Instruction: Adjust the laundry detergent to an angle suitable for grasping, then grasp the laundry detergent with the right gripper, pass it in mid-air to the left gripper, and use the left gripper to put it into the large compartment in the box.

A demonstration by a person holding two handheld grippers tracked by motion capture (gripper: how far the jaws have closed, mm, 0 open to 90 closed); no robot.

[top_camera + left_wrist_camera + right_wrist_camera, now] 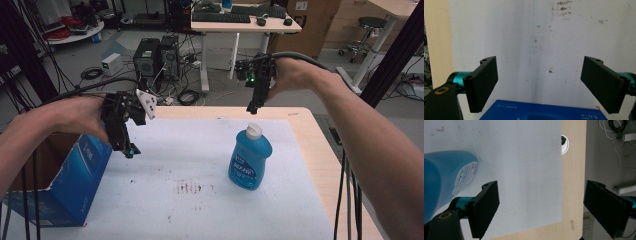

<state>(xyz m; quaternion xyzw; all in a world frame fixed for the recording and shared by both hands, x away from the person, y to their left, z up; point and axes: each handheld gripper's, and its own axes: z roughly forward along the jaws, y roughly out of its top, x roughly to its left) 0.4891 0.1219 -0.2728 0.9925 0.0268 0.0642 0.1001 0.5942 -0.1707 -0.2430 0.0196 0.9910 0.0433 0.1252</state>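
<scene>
While both grippers hung above the table, the high view recorded a blue dish-soap bottle upright on the white mat, the right gripper just beyond its white cap, the left gripper well apart beside a blue cardboard box. Left gripper view: jaws spread wide, holding nothing, box edge below them. Right gripper view: jaws likewise parted and unladen, bottle beside the left jaw, wooden table edge beyond the mat.

High view overlooks table (gripper views closer).
</scene>
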